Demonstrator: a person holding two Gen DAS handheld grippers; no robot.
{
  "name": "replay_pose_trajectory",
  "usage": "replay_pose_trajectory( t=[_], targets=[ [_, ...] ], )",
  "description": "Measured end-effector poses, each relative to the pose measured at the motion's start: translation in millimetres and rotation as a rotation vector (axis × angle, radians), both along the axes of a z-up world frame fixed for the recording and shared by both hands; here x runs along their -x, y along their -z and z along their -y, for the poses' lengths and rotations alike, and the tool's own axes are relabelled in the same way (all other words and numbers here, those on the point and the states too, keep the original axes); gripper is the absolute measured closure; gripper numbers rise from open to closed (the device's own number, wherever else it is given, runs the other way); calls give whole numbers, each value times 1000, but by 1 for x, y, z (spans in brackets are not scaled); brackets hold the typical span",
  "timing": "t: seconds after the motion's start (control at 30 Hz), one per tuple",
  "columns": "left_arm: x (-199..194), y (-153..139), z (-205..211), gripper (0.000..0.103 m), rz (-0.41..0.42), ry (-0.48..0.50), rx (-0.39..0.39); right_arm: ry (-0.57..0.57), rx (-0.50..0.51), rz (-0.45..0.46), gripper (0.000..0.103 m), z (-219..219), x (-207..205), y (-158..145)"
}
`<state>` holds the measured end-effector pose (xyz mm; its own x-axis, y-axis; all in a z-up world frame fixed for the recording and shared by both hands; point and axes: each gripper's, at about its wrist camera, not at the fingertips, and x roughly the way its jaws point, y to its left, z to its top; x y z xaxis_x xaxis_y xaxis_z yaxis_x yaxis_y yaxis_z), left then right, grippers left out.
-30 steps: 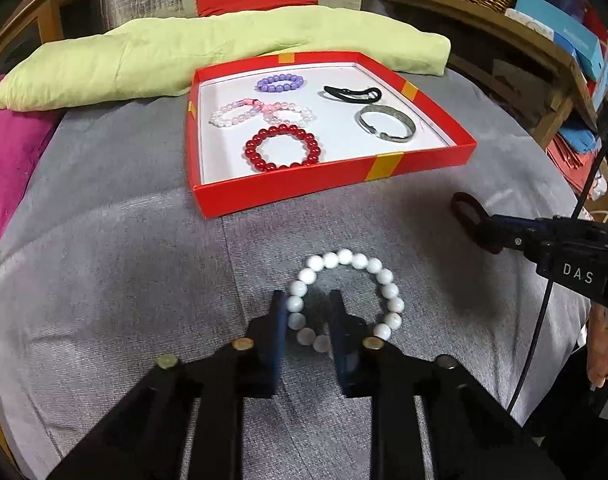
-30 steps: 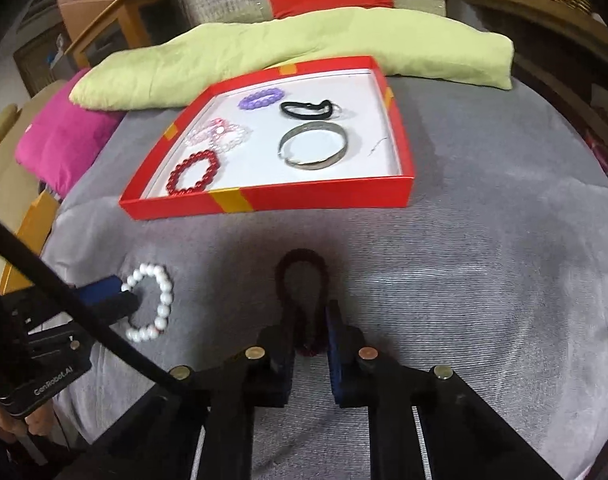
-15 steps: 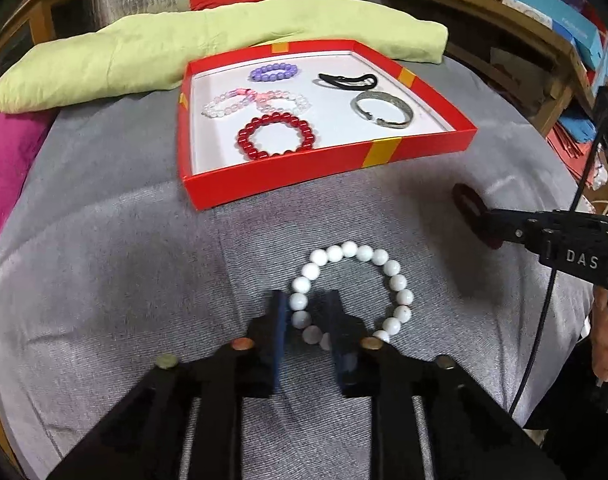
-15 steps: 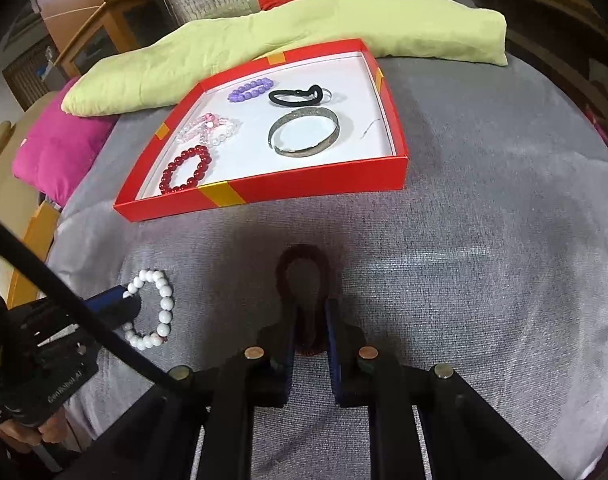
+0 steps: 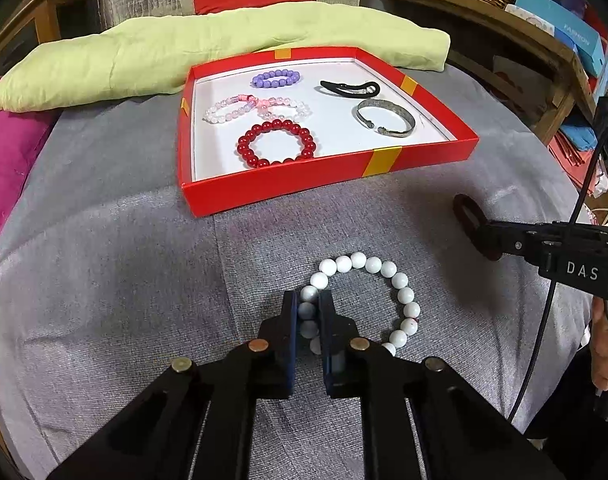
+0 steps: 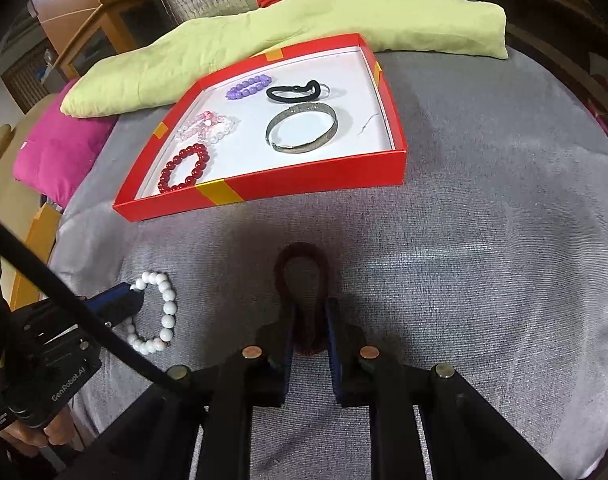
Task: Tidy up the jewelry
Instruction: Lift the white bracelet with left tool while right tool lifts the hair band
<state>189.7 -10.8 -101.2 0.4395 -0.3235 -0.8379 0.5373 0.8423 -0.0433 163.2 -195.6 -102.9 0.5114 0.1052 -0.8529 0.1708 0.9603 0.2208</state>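
Observation:
My left gripper (image 5: 307,300) is shut on the left side of a white bead bracelet (image 5: 399,280) over the grey cloth; it also shows in the right wrist view (image 6: 166,312). My right gripper (image 6: 308,304) is shut on a dark red hair tie (image 6: 302,258), seen in the left wrist view (image 5: 465,212) too. Ahead lies a red tray (image 5: 288,190) (image 6: 304,176) holding a red bead bracelet (image 5: 276,142), a pink-white bracelet (image 5: 260,106), a purple bracelet (image 5: 276,78), a black hair clip (image 5: 349,88) and a silver bangle (image 5: 385,122).
A green pillow (image 5: 208,48) lies behind the tray, a pink cushion (image 5: 8,160) at the left. Wooden shelves with boxes (image 5: 559,40) stand at the right. A person's hand (image 5: 605,344) holds the right gripper.
My left gripper closed onto the white bracelet and lifted it slightly. My right gripper kept its hold on the hair tie and rose a little.

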Motion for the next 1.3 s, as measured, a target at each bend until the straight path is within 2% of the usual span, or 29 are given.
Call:
replay_pose_trajectory(
  t=[0.2, 0.37, 0.63, 1.3],
  targets=[
    [2, -7, 0, 93, 33, 1, 20, -22, 49, 18, 88, -8, 2, -3],
    [5, -18, -3, 94, 66, 0, 52, -2, -6, 22, 89, -1, 3, -6],
    [10, -35, -4, 94, 130, -3, 87, 13, -35, 0, 88, 3, 2, -2],
    [9, -33, -6, 94, 120, -34, 92, 12, -45, -6, 88, 4, 2, -1]
  ],
)
